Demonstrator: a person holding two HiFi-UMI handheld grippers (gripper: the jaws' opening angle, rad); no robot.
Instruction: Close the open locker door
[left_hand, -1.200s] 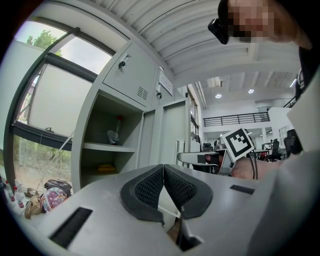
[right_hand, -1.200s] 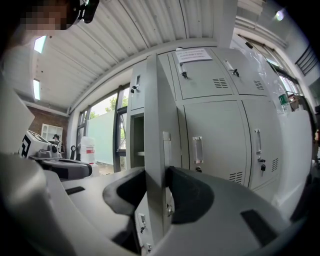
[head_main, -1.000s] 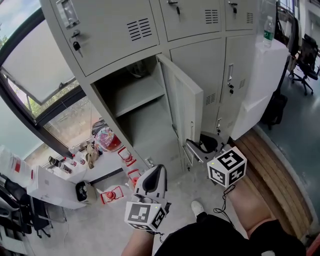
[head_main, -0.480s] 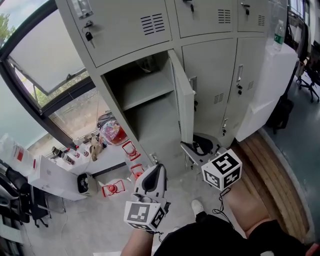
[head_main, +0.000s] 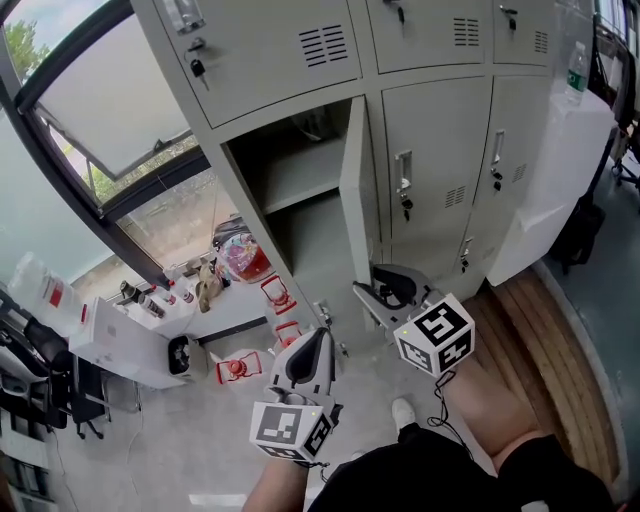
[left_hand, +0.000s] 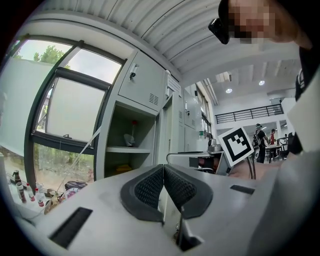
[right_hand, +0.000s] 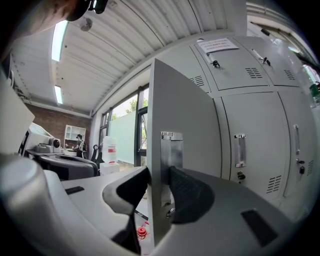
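Grey floor (head_main: 180, 440), seen from above, steep angle.

Far left: big tilted window (head_main: 95, 120), greenery beyond. Below it a low white shelf (head_main: 120, 350) with small bottles (head_main: 150, 300). A pink bag (head_main: 243, 260) sits just beside the shelf, and red wire objects (head_main: 237, 368) lie on the floor nearby.

Centre to right: grey locker bank (head_main: 270, 55). Its upper-left unit is shut, with a key (head_main: 198, 68) hanging in the lock. Under that unit is the open compartment (head_main: 305, 225), with one inner shelf (head_main: 300, 185).

Left gripper (head_main: 320, 335): on the near side, in front of the compartment and well apart from the lockers. In the left gripper view the pads (left_hand: 150, 187) meet at their tips with nothing between them.

Locker door (head_main: 357, 195): hinged on the compartment's right side. It stands out toward the near side and shows almost edge-on in the head view. Not closed.

Right gripper (head_main: 375, 285): at the door's lower free edge. In the right gripper view the door edge stands between the fingers (right_hand: 192, 195), one on each face. The right-hand one rests against the metal latch plate (right_hand: 171, 150). The jaws have just been closing and now clamp the door.

Right of the door: closed lockers (head_main: 440, 150), keys (head_main: 405, 207) in their locks.

Far right: white cabinet (head_main: 555, 170) with a bottle (head_main: 576, 65) on top. Wooden floor strip (head_main: 530, 340) at its foot.
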